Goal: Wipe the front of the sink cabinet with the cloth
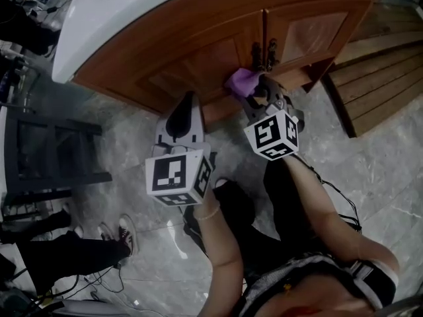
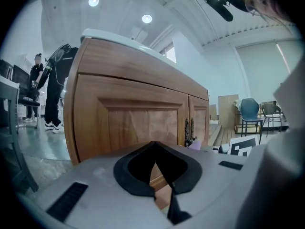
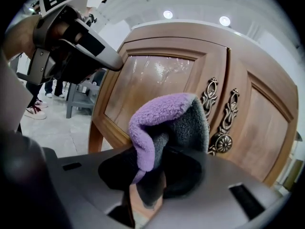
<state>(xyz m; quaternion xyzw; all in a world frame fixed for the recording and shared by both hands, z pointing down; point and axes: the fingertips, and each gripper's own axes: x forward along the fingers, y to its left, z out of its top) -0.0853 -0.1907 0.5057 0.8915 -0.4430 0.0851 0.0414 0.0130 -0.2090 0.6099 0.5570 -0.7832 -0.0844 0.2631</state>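
The cloth, purple on one face and grey on the other, was bunched and pinched between the jaws of my right hand-held gripper, which were closed firmly on its folds. It sat low on the sink cabinet, just beside the pair of ornate handles where the two doors met. I could not tell for certain whether it pressed on the wood. My left hand-held gripper was empty, its jaws together with only a thin slit between them, and it pointed at the left door from close by. I judged the wiping barely under way: no streak or damp patch showed on either door, so both panels and the frame seemed left to do. The head view alone showed both tools side by side against the cabinet front and the grey tiled floor. The right gripper view alone showed the cloth's two colours and the handle detail. The left gripper view alone showed a person standing beyond the cabinet's corner.
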